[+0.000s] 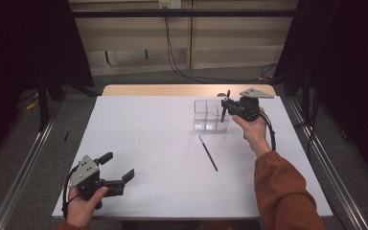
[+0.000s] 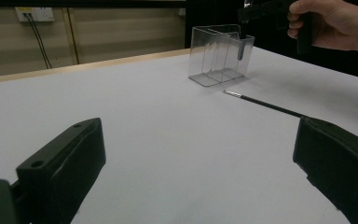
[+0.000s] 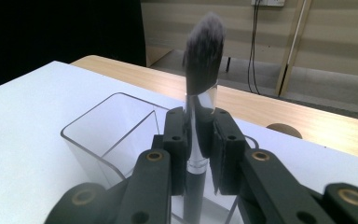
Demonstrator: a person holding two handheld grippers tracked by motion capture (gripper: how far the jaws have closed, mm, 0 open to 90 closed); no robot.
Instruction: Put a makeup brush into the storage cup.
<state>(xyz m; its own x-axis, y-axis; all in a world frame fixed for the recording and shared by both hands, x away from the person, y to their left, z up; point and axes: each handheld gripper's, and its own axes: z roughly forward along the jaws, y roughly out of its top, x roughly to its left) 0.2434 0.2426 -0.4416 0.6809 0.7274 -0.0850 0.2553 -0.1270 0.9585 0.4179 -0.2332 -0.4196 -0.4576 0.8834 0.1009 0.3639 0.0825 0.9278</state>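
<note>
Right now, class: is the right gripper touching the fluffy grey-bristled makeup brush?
Touching. The right gripper view shows the right gripper clamped on the makeup brush at its silver ferrule.

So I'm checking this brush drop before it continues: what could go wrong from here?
1. The right tongs grip the fluffy grey makeup brush upright over the clear plastic divided organizer; the handle could catch a wall or divider and tip this light box.
2. Released high, the brush might lean out over the rim.
3. The thin black brush lies loose on the white table; a sweeping forearm could roll it.
</note>
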